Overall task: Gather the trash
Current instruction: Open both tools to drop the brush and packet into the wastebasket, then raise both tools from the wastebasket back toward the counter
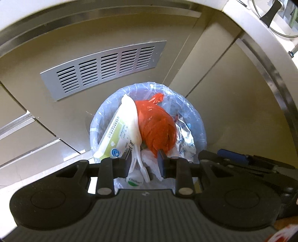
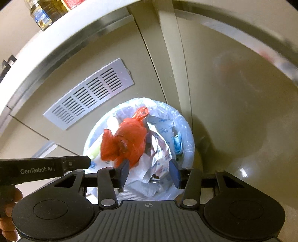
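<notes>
Nearest the lens in both views we note the ribbed grey gripper body with its two round black hubs. In the left wrist view, the left gripper (image 1: 144, 162) hangs steeply over a round trash bin (image 1: 200, 128) lined with a clear bag. Its jaws stand narrowly apart. A white plastic piece (image 1: 138, 160) and crumpled white plastic lie in the gap between them, but we cannot tell whether the pads press on either.

In the right wrist view, the right gripper (image 2: 150, 172) also points down over the bin (image 2: 189, 130). Its jaws stand open, clear of the rubbish below; the left pad lies in front of the lower edge of an orange plastic bag (image 2: 128, 143), and contact cannot be confirmed.

The bin is full to the rim. We record the knotted orange bag (image 1: 158, 126) at the centre, a white and yellow-green package (image 1: 115, 134) leaning at the left side, silvery crumpled wrapping (image 1: 183, 143) at the right, and a small blue scrap (image 2: 177, 142) near the right rim.

The bin stands against a beige cabinet front bearing a slotted metal vent plate (image 1: 104, 68). In the right wrist view, the black left gripper body, printed "GenRobot.AI", enters from the left edge, with a person's fingers (image 2: 11, 201) behind it. A bottle (image 2: 40, 14) stands on the counter above.
</notes>
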A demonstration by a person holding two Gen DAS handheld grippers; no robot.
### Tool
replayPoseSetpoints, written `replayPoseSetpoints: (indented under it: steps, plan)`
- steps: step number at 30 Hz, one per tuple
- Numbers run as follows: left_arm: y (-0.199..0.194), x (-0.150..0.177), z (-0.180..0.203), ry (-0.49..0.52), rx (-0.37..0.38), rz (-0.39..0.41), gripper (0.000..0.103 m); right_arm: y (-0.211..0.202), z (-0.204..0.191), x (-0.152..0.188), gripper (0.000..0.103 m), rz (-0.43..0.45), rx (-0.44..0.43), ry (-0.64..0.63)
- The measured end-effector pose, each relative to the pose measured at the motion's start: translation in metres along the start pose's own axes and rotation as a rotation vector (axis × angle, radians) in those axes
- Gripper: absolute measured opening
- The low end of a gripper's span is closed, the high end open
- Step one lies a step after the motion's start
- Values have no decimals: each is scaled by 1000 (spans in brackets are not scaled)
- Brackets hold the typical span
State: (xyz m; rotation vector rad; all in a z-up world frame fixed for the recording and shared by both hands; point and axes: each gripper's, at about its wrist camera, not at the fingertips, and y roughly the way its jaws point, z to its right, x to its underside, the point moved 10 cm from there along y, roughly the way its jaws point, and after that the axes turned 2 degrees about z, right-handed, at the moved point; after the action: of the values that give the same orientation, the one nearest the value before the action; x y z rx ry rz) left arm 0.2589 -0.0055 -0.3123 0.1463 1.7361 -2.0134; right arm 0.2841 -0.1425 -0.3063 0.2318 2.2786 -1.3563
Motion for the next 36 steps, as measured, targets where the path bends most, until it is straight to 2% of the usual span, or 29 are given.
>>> replayPoseSetpoints:
  steps: [8,11,15,20,30,36]
  plan:
    - [-39,5,0,2,-15,25,26,-33,-12,-3,49,-26,-62,1]
    - [-55,7,1,-3,-25,35,34,-46,-18,-4,50,-36,-86,-13]
    - [-80,7,4,-2,-38,70,38,-65,-22,-5,60,-26,-111,-33]
    - [-109,6,10,-1,-56,109,46,-85,-25,-8,67,-5,-131,-48]
    - [-144,-1,21,74,-49,131,53,-120,-23,-16,77,37,-107,-25]
    - [-162,-10,19,138,-25,147,55,-139,-30,-22,78,79,-68,12]
